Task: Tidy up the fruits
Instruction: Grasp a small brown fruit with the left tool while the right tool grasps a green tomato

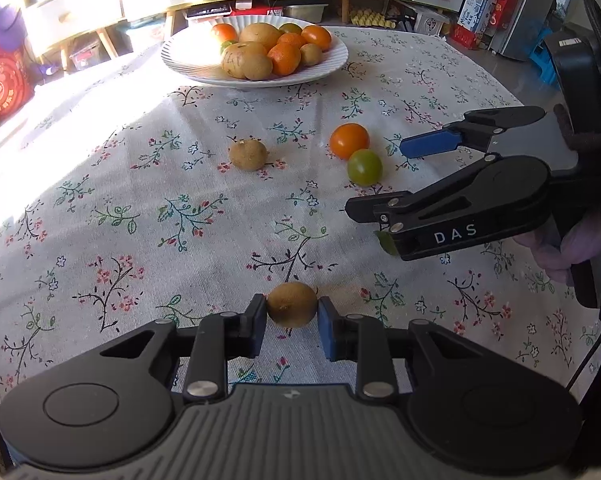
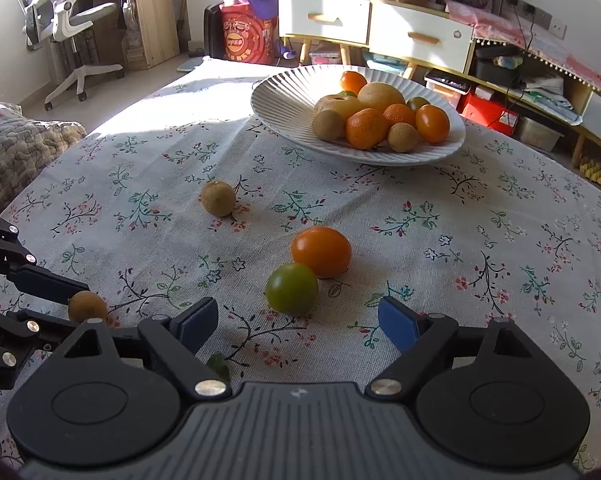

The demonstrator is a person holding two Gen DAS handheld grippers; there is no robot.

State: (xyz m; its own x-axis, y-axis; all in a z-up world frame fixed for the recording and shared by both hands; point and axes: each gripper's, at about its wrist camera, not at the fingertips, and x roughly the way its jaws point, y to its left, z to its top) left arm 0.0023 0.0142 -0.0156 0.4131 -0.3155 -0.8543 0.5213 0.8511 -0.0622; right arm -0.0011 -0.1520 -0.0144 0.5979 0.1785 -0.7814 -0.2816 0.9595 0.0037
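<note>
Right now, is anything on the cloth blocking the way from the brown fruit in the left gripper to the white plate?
One brown fruit lies loose on the tablecloth roughly between the gripped brown fruit in the left gripper and the white plate. Lifted over it, nothing visible blocks.

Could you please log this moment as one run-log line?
left gripper: shut on small brown kiwi | right gripper: open, near green tomato | white ribbed plate: fruit piled

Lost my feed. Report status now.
Left gripper shut on small brown kiwi-like fruit. Right gripper open, just short of green round tomato. White ribbed plate path clear.
</note>
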